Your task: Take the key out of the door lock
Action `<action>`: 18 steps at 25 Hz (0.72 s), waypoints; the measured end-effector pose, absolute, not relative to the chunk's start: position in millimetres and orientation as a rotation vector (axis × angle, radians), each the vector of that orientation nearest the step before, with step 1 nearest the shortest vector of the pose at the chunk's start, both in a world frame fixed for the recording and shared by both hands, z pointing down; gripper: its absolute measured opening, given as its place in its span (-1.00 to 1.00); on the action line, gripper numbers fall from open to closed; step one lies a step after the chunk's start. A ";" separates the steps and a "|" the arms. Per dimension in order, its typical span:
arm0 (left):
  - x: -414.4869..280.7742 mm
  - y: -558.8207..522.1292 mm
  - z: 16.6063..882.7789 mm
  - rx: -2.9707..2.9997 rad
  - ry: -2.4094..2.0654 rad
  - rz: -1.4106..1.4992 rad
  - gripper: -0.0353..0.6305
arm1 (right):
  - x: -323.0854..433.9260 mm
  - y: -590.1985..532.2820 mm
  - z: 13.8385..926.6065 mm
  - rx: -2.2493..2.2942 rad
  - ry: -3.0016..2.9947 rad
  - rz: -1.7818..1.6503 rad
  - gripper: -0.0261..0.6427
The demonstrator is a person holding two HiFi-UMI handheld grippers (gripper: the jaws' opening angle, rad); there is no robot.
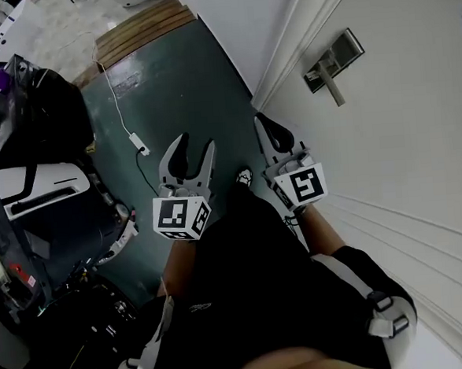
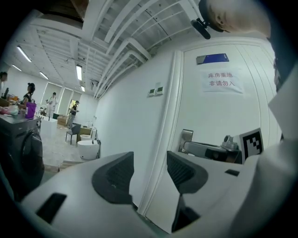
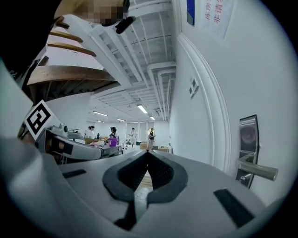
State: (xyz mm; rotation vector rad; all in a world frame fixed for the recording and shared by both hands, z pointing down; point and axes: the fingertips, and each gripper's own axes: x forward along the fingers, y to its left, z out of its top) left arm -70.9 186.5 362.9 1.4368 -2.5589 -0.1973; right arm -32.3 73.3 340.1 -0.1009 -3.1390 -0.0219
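Needs a reach to 2 o'clock w/ right gripper [image 1: 264, 121] (fingers closed, empty), nearer than left gripper [image 1: 196, 141] (fingers wide, empty), toward lock plate [image 1: 342, 52]; can't spot key.

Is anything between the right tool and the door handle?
No, just bare white door between the right tool and the door handle, seen in the head view.

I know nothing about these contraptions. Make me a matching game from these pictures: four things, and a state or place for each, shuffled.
Things:
1. left tongs
2. right tongs
3. door handle
4. white cable

States or places:
a. lies on the floor
b. jaws together, nothing held
c. jaws apart, nothing held
d. silver, on the white door

Pairs: 1-c, 2-b, 3-d, 4-a
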 end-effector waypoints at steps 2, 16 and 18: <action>-80.8 164.7 365.7 1.460 -2.526 -0.190 -0.27 | -38.7 55.5 344.0 -0.075 -3.124 -0.007 -0.90; -103.4 50.3 383.7 1.643 -2.306 -0.172 -0.27 | -49.0 -27.5 351.7 0.099 -3.110 0.059 -0.90; -103.4 36.7 384.8 1.673 -2.274 -0.172 -0.27 | -46.8 -36.2 353.0 0.138 -3.106 0.072 -0.90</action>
